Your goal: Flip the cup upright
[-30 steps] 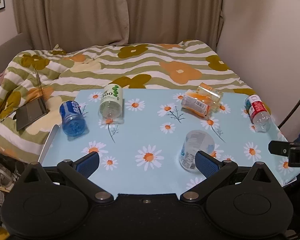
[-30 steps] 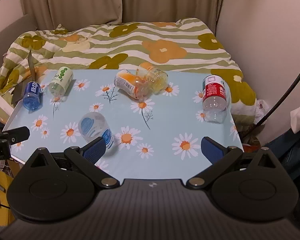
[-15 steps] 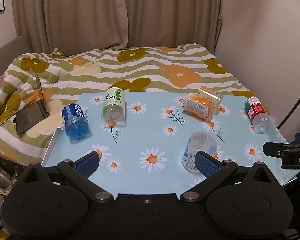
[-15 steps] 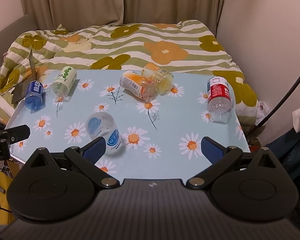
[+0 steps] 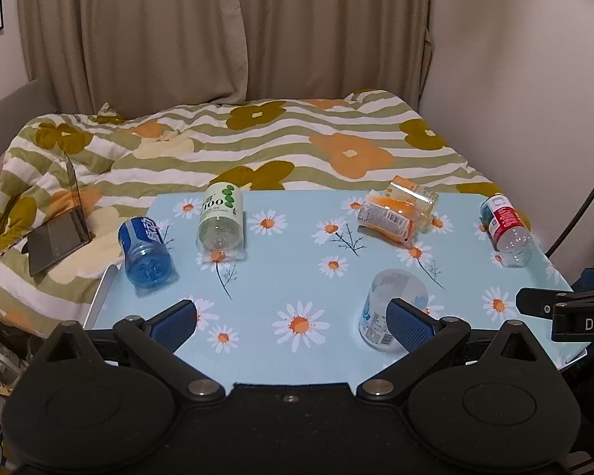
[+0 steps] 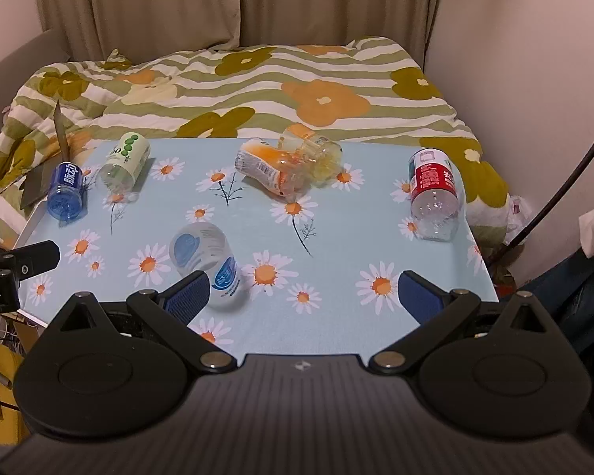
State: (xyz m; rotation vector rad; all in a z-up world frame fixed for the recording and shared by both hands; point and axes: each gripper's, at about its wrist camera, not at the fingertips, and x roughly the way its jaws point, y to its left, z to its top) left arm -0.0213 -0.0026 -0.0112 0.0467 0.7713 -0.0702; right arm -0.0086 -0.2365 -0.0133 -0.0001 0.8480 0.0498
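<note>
Several plastic bottle-cups lie on their sides on the daisy-print table (image 5: 297, 269): a blue one (image 5: 144, 252), a white-green one (image 5: 220, 216), two orange ones touching each other (image 5: 396, 213), a red one (image 5: 507, 229). A clear cup with a blue-white label (image 5: 392, 304) stands upside down near the front, just beyond my left gripper's right fingertip. In the right wrist view it (image 6: 206, 261) sits by my right gripper's left fingertip. My left gripper (image 5: 293, 322) and right gripper (image 6: 303, 297) are both open and empty, above the table's front edge.
A bed with a striped flower quilt (image 5: 297, 146) lies behind the table, with an open laptop (image 5: 59, 229) on its left. A wall and a black cable (image 6: 566, 182) are on the right. Each gripper's body shows at the other view's edge.
Both grippers have risen and drawn back a little, so the table appears lower and farther in both views. No object has moved; both grippers stay open.
</note>
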